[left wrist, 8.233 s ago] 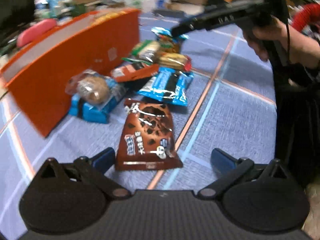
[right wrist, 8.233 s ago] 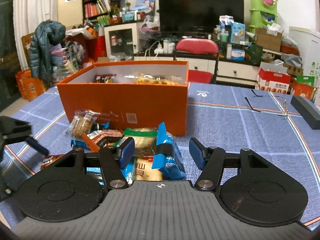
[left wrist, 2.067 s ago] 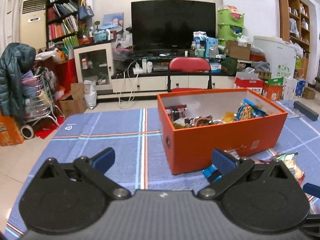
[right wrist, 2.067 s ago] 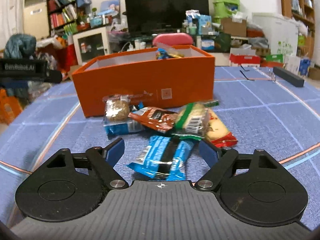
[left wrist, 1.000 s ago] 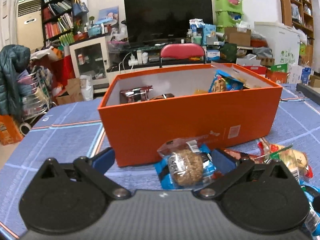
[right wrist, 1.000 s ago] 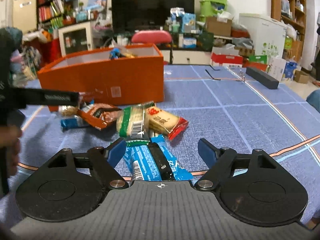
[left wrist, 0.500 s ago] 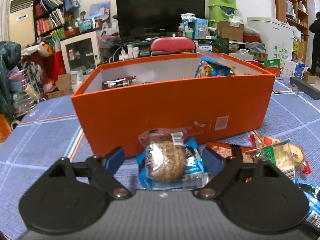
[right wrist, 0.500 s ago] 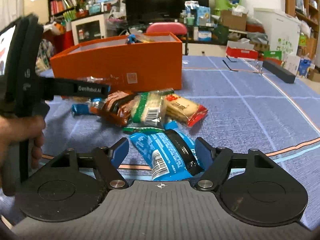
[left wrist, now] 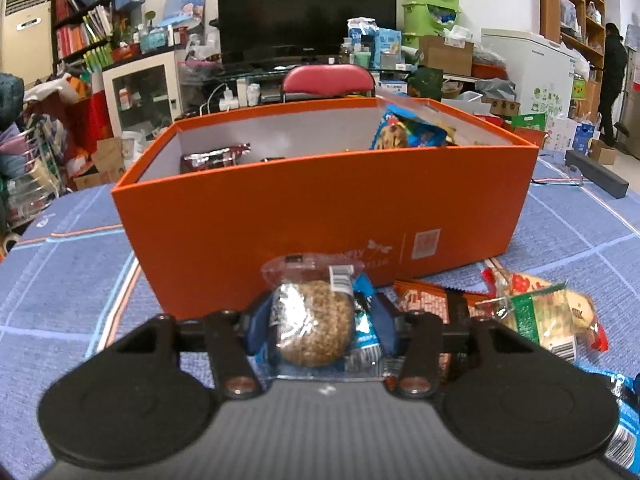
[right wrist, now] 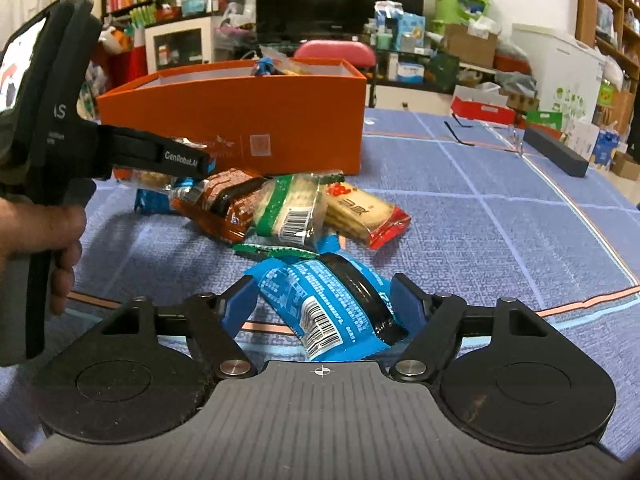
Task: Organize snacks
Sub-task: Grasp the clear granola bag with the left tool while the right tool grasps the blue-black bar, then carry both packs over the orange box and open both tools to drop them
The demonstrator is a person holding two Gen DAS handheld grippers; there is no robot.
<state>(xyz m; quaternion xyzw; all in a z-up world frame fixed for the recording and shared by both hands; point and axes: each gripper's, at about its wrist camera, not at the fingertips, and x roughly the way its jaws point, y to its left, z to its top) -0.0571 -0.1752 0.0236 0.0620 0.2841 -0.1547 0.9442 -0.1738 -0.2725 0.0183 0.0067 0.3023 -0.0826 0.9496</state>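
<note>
My left gripper (left wrist: 318, 322) is shut on a clear-wrapped round brown cookie (left wrist: 314, 326) that lies on a blue packet, just in front of the orange box (left wrist: 320, 216). My right gripper (right wrist: 324, 306) is shut on a blue packet of dark biscuits (right wrist: 326, 302) on the blue tablecloth. The left gripper also shows in the right wrist view (right wrist: 188, 164), reaching into the snack pile. The orange box (right wrist: 240, 120) holds several snacks.
Loose snacks lie in front of the box: an orange-brown packet (right wrist: 218, 204), a green-edged cracker pack (right wrist: 290, 210) and a red-edged biscuit pack (right wrist: 362, 214). A black bar (right wrist: 556, 156) lies at the far right. Cluttered furniture stands behind the table.
Both grippers have closed: the left on the wrapped cookie, the right on the blue biscuit packet. Both moved slightly closer to the pile.
</note>
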